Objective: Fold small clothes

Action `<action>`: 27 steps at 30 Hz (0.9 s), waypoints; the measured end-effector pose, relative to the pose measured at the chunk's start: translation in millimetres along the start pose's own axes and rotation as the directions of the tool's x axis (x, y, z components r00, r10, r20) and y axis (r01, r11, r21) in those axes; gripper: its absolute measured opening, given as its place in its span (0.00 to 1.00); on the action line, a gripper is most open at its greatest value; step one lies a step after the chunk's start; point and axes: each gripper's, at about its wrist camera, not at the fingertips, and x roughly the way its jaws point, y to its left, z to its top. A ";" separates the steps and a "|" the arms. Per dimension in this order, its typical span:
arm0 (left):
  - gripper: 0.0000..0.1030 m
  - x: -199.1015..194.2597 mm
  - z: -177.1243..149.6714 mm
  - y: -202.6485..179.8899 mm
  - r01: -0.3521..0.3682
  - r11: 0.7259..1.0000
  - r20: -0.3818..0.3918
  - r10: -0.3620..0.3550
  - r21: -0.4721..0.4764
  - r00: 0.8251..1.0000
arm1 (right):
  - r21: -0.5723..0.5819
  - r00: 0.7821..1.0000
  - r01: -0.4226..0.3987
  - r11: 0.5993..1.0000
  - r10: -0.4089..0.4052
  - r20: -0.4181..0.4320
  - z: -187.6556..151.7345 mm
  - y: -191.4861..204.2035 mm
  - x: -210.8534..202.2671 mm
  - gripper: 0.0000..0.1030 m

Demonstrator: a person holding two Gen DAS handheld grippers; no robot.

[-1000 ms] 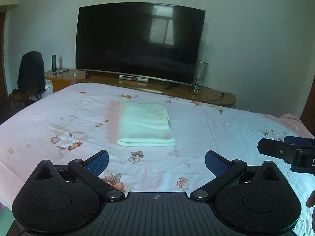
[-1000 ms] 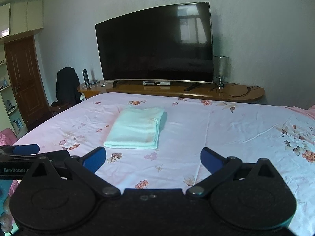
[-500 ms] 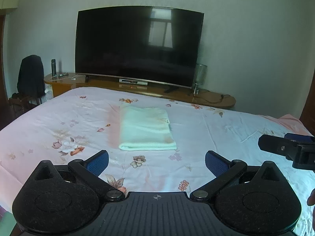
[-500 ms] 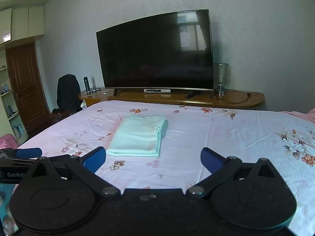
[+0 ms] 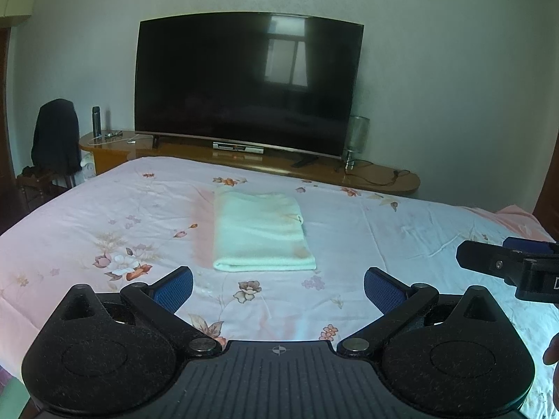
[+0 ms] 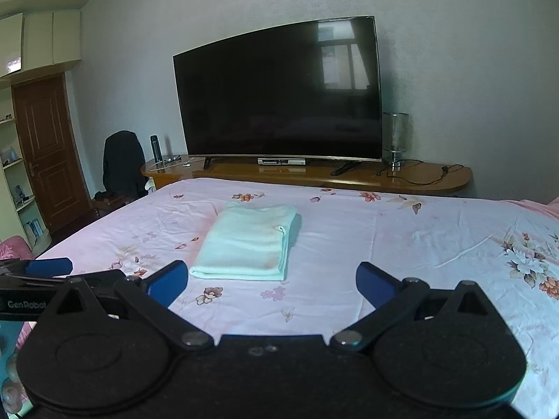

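A pale mint cloth (image 5: 260, 232) lies folded into a neat rectangle on the pink floral bedsheet (image 5: 104, 230); it also shows in the right wrist view (image 6: 246, 242). My left gripper (image 5: 277, 288) is open and empty, held above the bed short of the cloth's near edge. My right gripper (image 6: 270, 281) is open and empty, also short of the cloth. Each gripper shows at the edge of the other's view: the right one (image 5: 506, 262) and the left one (image 6: 38, 272).
A large dark television (image 5: 244, 87) stands on a low wooden shelf (image 5: 377, 174) behind the bed. A glass lamp (image 6: 394, 139), a flask (image 6: 155, 148), a chair with a dark garment (image 6: 122, 164) and a wooden door (image 6: 49, 153) are at the far side.
Both grippers have drawn back and risen a little from the bed, so the folded cloth sits lower and farther in both views. The cloth has not moved.
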 end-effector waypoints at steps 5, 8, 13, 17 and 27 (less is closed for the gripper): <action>1.00 -0.2 0.7 0.2 -0.001 1.000 0.002 0.001 0.000 1.000 | -0.003 1.000 -0.005 1.000 0.005 0.002 1.3 -1.4 1.6 0.99; 1.00 -0.4 1.2 1.0 -0.003 1.000 0.004 0.003 0.000 1.000 | -0.004 1.000 -0.008 1.000 0.008 -0.001 1.6 -1.8 3.5 0.99; 1.00 -0.7 1.4 1.4 -0.006 1.000 0.004 0.006 -0.002 1.000 | -0.006 1.000 -0.010 1.000 0.010 -0.002 2.0 -2.6 5.6 0.99; 1.00 -0.3 1.5 1.8 -0.007 1.000 0.004 0.007 -0.004 1.000 | -0.007 1.000 -0.010 1.000 0.010 -0.001 1.9 -2.4 5.3 0.99; 1.00 -3.3 0.6 3.2 -0.020 1.000 0.009 0.020 -0.004 1.000 | -0.008 1.000 -0.015 1.000 0.015 -0.003 2.3 -2.4 6.3 0.99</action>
